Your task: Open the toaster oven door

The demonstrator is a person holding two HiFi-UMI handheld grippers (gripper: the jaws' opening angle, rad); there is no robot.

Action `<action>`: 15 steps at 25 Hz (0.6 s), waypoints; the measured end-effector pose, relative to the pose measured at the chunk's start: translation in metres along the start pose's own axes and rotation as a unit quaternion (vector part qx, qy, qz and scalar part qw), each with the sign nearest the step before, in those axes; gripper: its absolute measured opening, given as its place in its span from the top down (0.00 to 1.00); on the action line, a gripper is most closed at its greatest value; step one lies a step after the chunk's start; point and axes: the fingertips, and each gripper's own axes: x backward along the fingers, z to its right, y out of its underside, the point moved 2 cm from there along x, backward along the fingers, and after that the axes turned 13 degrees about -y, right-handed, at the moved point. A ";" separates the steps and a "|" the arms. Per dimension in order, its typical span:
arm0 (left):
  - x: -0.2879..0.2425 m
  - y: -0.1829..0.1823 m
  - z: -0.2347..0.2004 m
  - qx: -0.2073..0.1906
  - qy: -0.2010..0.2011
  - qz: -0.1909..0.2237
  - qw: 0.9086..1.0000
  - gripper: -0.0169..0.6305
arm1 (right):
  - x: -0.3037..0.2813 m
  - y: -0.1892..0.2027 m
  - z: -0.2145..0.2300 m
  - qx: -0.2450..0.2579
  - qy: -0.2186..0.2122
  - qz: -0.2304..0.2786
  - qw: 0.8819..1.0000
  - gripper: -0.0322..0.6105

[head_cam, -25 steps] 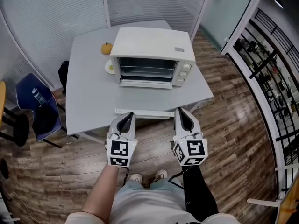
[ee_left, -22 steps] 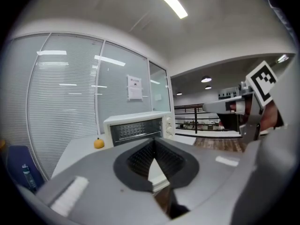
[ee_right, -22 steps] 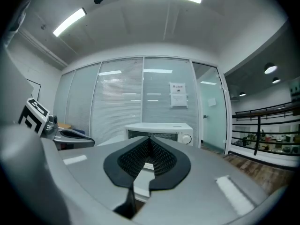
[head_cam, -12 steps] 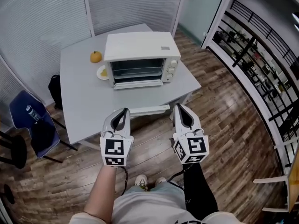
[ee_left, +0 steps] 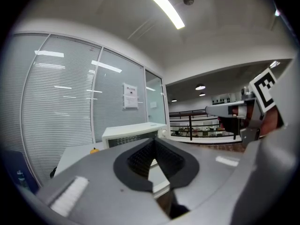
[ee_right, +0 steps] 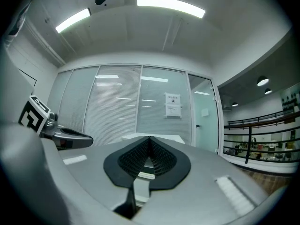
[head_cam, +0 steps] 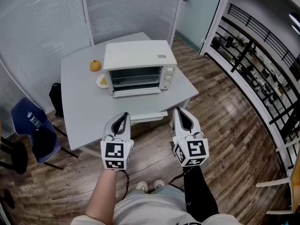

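Note:
A white toaster oven (head_cam: 138, 65) stands on the grey table (head_cam: 82, 116), its dark front facing me with racks showing and a white strip along the bottom edge. Both grippers hang side by side over the wood floor, just short of the table's near edge and well apart from the oven. My left gripper (head_cam: 123, 115) is shut and holds nothing. My right gripper (head_cam: 180, 111) is likewise shut and holds nothing. The oven (ee_left: 133, 134) shows small and distant beyond the left gripper (ee_left: 153, 142), and the oven (ee_right: 152, 137) peeks over the right gripper (ee_right: 149, 138).
An orange (head_cam: 95, 65) and a small plate (head_cam: 101, 81) sit left of the oven. A flat white bar (head_cam: 148, 117) lies at the table's near edge. A blue chair (head_cam: 35, 125) and black bag (head_cam: 55, 95) stand left; blinds behind; a black railing (head_cam: 253, 64) at right.
The head view has shifted: the table and oven now sit farther from me and more to the left. Both grippers stay shut, side by side.

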 end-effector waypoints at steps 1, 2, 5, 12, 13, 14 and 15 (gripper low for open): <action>-0.001 -0.003 0.002 -0.001 -0.002 0.002 1.000 0.89 | 0.000 -0.001 0.004 0.001 -0.003 0.001 1.000 0.94; -0.003 -0.006 0.005 -0.002 -0.005 0.003 1.000 0.89 | -0.001 -0.002 0.008 0.001 -0.005 0.002 1.000 0.94; -0.007 -0.016 0.011 -0.004 -0.015 0.005 1.000 0.89 | -0.005 -0.005 0.020 -0.003 -0.015 0.006 1.000 0.94; -0.012 -0.031 0.024 -0.007 -0.047 0.009 0.999 0.89 | -0.011 -0.002 0.037 0.019 -0.054 -0.002 0.998 0.95; -0.013 -0.032 0.027 -0.008 -0.052 0.009 0.999 0.89 | -0.011 -0.002 0.040 0.019 -0.058 -0.002 0.998 0.94; -0.013 -0.033 0.029 -0.009 -0.057 0.009 0.998 0.89 | -0.010 -0.001 0.042 0.019 -0.062 -0.002 0.998 0.95; -0.013 -0.035 0.031 -0.009 -0.062 0.009 0.998 0.89 | -0.010 -0.001 0.045 0.019 -0.065 -0.001 0.998 0.94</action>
